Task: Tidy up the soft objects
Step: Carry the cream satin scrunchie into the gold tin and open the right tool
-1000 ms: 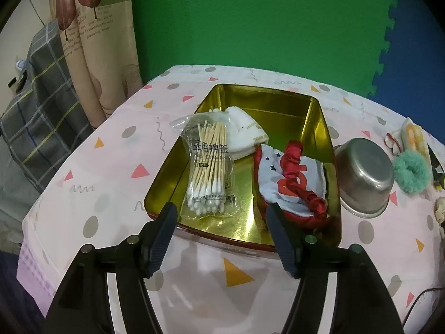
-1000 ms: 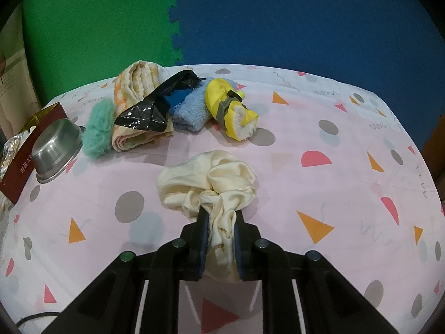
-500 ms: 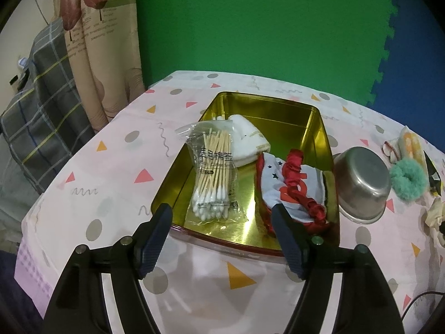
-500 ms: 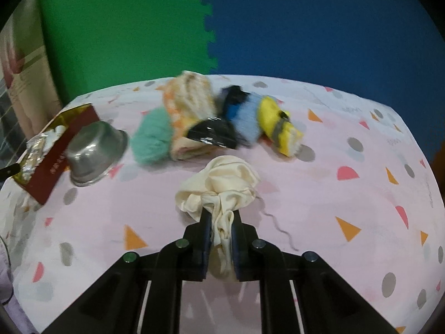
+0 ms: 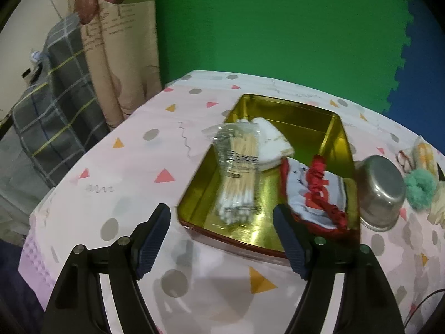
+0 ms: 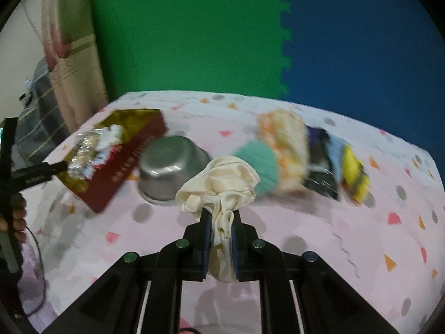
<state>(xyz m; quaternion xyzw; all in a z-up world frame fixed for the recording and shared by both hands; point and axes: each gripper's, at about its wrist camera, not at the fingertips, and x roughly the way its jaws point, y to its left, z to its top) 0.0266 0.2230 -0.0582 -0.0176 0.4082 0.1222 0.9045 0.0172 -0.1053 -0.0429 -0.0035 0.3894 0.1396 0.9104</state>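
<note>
My right gripper (image 6: 221, 217) is shut on a cream scrunchie (image 6: 222, 181) and holds it above the table. A gold tin (image 5: 338, 139) holds a bag of cotton swabs (image 5: 239, 172), a white cloth (image 5: 271, 143) and a red and white fabric item (image 5: 314, 194); the tin also shows in the right wrist view (image 6: 125, 164). My left gripper (image 5: 222, 239) is open and empty, just in front of the tin's near edge. A teal scrunchie (image 6: 257, 167), an orange patterned cloth (image 6: 283, 144), a blue cloth (image 6: 335, 150) and a yellow item (image 6: 354, 171) lie in a row.
An upturned steel bowl (image 6: 169, 167) stands between the tin and the row of soft things, also in the left wrist view (image 5: 381, 192). A black plastic item (image 6: 319, 164) lies in the row. The table's left edge drops to a plaid chair (image 5: 55, 105).
My right gripper has lifted the cream scrunchie off the table and swung left toward the bowl and tin. My left gripper has pulled back slightly from the tin.
</note>
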